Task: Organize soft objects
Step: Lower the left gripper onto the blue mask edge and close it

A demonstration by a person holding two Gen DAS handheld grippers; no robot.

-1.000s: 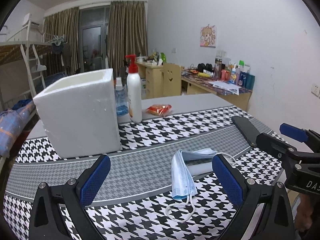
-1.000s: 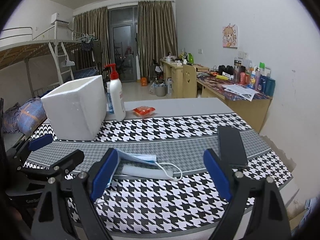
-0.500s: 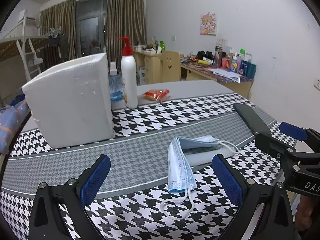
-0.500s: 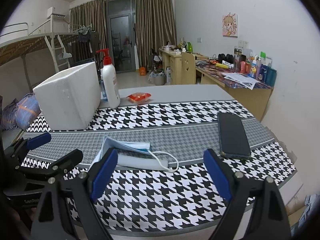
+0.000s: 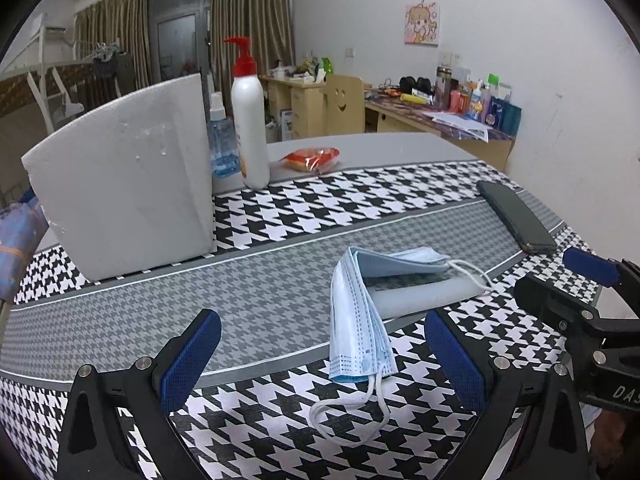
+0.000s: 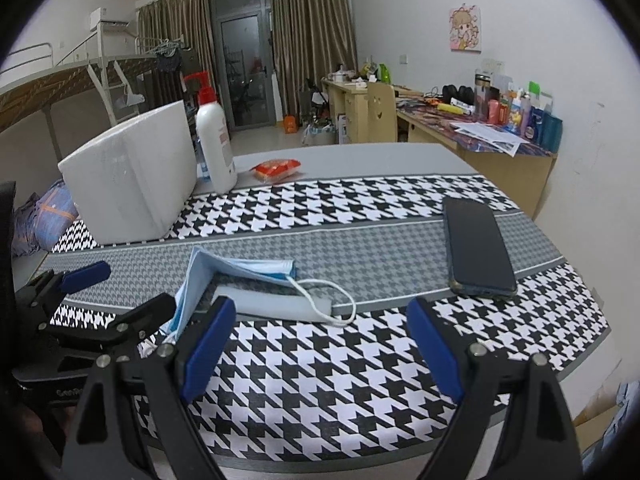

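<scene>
A light blue face mask (image 5: 362, 316) lies folded on the houndstooth-patterned tablecloth (image 5: 280, 216), draped partly over a pale flat strip (image 5: 424, 294), its white ear loops (image 5: 348, 420) trailing toward the near edge. The left gripper (image 5: 322, 358) hovers just in front of the mask with its blue-padded jaws spread wide and nothing between them. The right gripper (image 6: 322, 344) stands beside it, jaws likewise wide apart and empty. A dark phone (image 6: 478, 246) rests to the right of the mask. Farther back stand a white foam box (image 5: 124, 176), a pump bottle (image 5: 250, 120), a spray bottle (image 5: 221, 142) and a red snack packet (image 5: 310, 158).
</scene>
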